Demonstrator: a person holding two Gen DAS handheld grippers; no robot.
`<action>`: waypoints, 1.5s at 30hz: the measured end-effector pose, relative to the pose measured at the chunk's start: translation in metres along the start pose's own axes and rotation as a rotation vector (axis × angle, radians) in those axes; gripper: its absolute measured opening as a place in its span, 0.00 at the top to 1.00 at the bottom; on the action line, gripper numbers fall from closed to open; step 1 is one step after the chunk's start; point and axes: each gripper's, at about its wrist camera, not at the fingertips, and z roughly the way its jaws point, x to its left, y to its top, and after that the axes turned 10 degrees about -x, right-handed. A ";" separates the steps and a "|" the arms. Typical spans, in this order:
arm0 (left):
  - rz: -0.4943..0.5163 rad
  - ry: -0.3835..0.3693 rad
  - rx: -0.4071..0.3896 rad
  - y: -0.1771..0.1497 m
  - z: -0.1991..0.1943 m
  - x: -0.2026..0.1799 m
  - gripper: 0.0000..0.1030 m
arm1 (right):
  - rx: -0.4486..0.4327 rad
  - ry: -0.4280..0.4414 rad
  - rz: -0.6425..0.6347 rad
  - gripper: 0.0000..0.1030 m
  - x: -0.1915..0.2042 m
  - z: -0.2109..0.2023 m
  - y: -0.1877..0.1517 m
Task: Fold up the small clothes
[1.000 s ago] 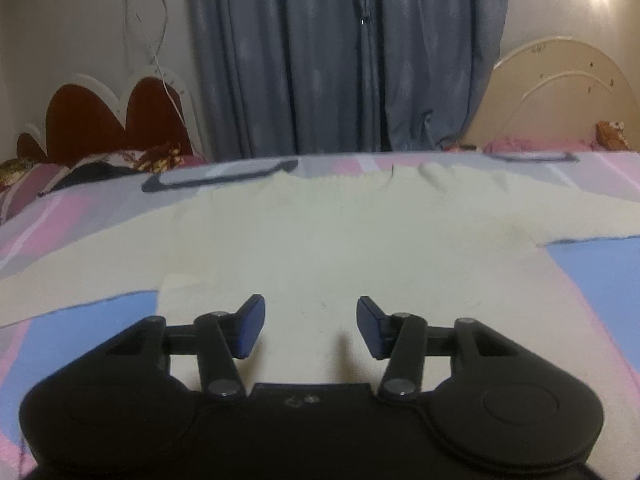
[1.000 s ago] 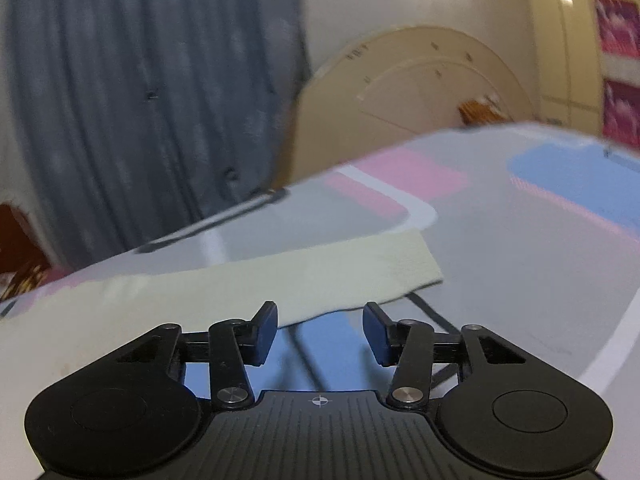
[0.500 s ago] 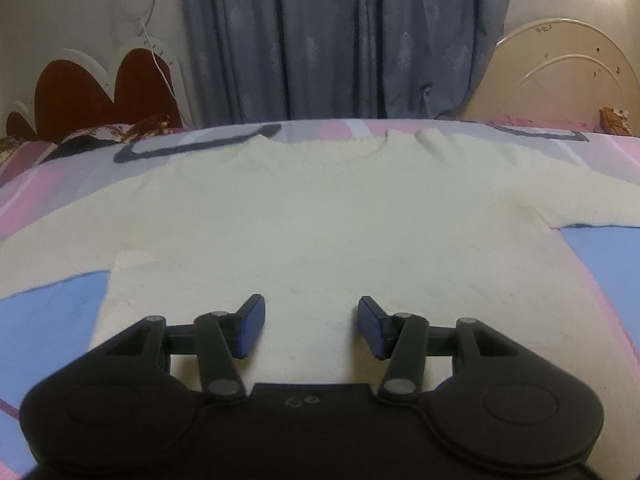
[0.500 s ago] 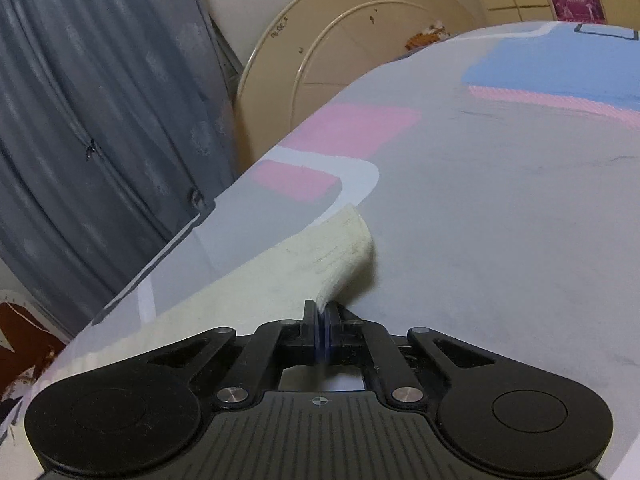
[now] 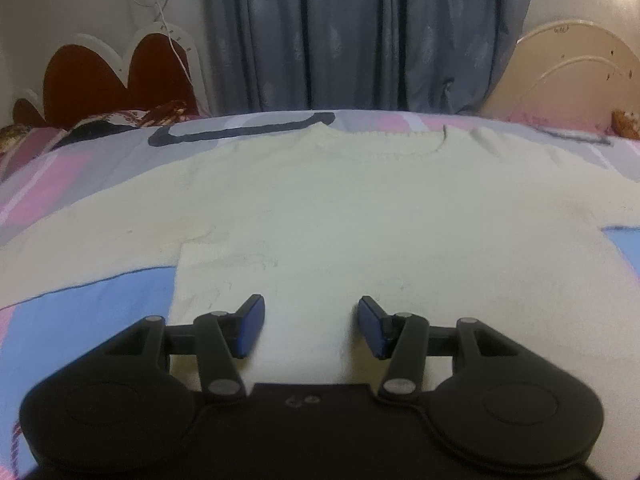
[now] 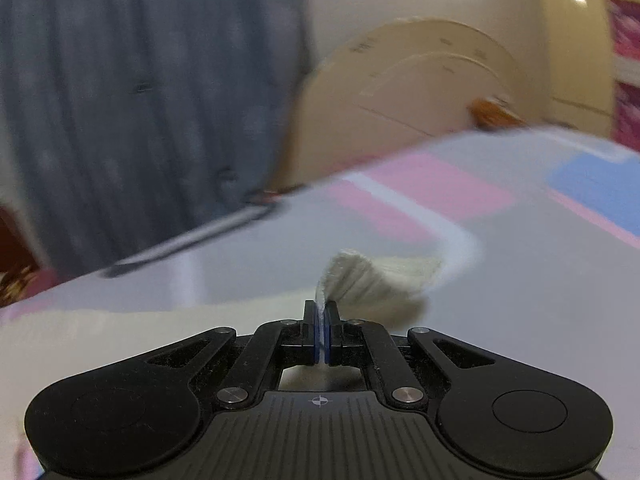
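my right gripper (image 6: 322, 332) has its jaws clenched on the sleeve cuff (image 6: 376, 280), mid-frame. left gripper (image 5: 311, 326) hangs released over the cream sweater (image 5: 340, 216) lying flat on the bed (image 5: 80, 312). thin pinch, so a quick swing could slip it loose.
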 end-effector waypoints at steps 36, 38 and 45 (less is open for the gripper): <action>-0.279 -0.322 0.016 0.049 0.089 -0.017 0.96 | 0.175 0.369 -0.191 0.91 0.215 -0.057 -0.099; -0.264 -0.299 -0.055 0.056 0.073 -0.008 0.96 | 0.173 0.365 -0.194 0.91 0.213 -0.059 -0.097; -0.277 -0.151 -0.113 0.053 0.048 0.071 0.96 | 0.166 0.368 -0.177 0.91 0.219 -0.051 -0.098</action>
